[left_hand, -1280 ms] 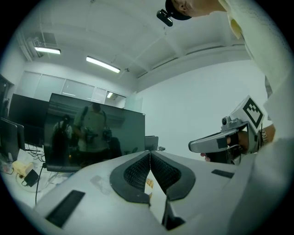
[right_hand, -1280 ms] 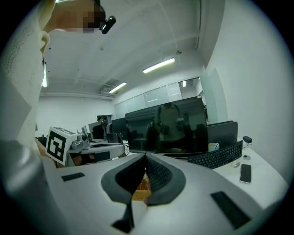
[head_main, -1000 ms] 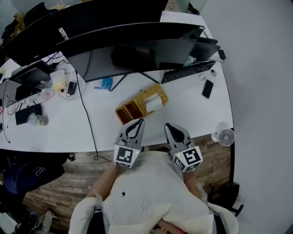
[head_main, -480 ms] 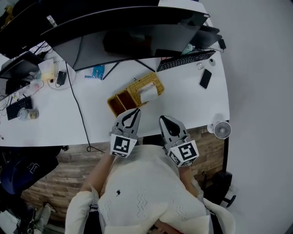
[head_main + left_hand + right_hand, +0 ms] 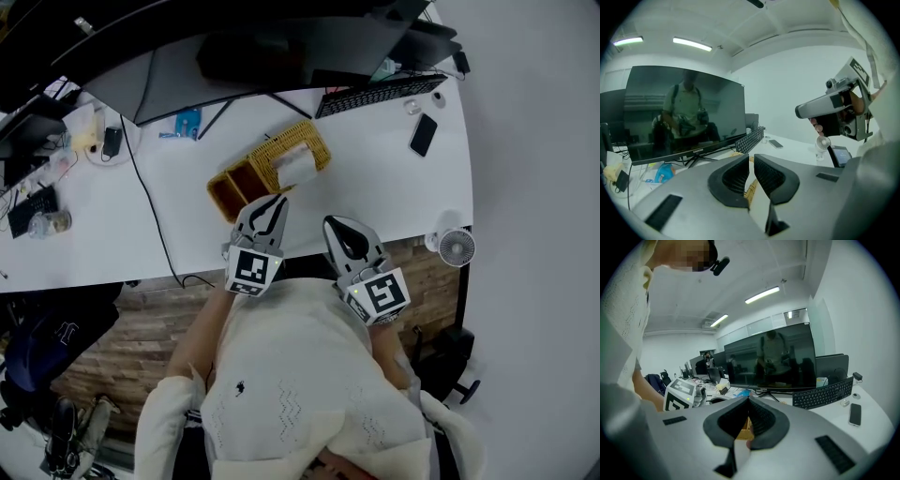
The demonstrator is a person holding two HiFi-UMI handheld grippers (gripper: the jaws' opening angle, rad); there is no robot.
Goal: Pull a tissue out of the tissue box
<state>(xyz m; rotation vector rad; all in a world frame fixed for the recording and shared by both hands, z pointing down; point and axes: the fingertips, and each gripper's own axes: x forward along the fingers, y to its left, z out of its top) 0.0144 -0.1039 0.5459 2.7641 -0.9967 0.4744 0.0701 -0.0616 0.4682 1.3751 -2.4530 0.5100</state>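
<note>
A woven yellow tissue box (image 5: 272,169) lies on the white desk (image 5: 375,187), with a white tissue (image 5: 295,169) sticking out of its top. My left gripper (image 5: 273,202) is shut and empty, its tips just short of the box's near end. The right gripper (image 5: 338,228) hovers over the desk's front edge, to the right of the box, also shut with nothing in it. In the left gripper view the shut jaws (image 5: 751,157) hide most of the box (image 5: 750,189). In the right gripper view a strip of wicker (image 5: 744,425) shows behind the shut jaws (image 5: 749,400).
A wide dark monitor (image 5: 281,47) stands behind the box on its stand. A black keyboard (image 5: 380,94) and a phone (image 5: 423,135) lie at the right. A small white fan (image 5: 457,248) sits off the desk's right corner. A black cable (image 5: 150,206) crosses the left part.
The left gripper has come down and closer to the near end of the box. The right gripper has barely shifted. Both stay shut.
</note>
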